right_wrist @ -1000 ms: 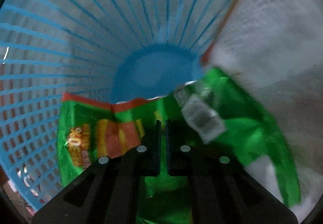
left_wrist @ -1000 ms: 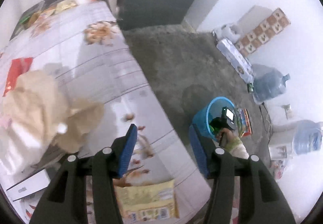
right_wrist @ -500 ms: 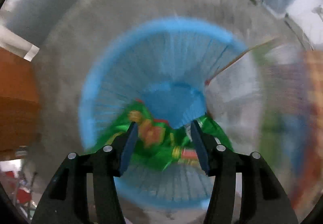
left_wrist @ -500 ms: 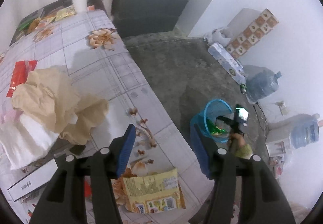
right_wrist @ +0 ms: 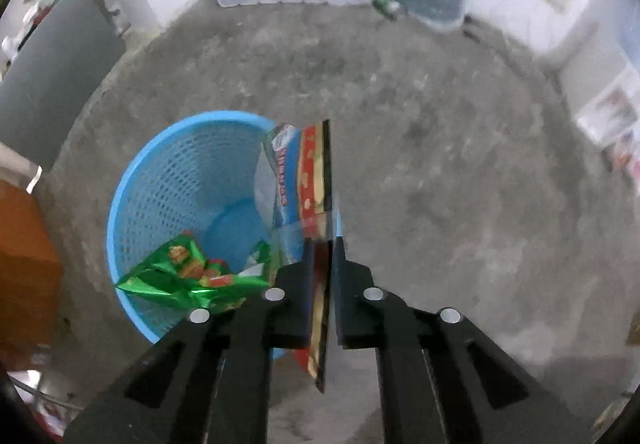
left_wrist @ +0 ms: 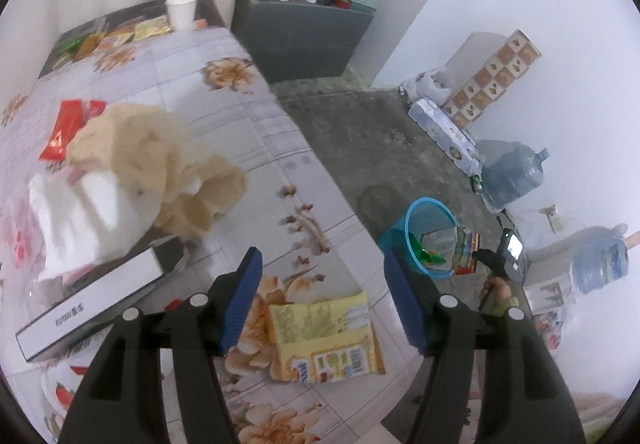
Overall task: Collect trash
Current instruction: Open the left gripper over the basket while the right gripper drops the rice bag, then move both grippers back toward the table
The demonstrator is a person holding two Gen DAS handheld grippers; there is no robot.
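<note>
My right gripper (right_wrist: pixel 322 256) is clamped on a red-and-blue wrapper (right_wrist: pixel 316 172) standing on edge over the rim of the blue basket (right_wrist: pixel 176 172), where a green snack bag (right_wrist: pixel 188 276) lies. My left gripper (left_wrist: pixel 322 300), jaws just widening and empty, hangs above a yellow packet (left_wrist: pixel 324 336) on the flowered table (left_wrist: pixel 256 132).

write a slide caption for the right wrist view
Right tool shut on a red wrapper beside the blue basket.

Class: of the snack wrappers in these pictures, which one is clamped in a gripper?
The red and black wrapper, pinched edge-on by the right gripper; the green wrapper lies loose inside the blue basket.
</note>
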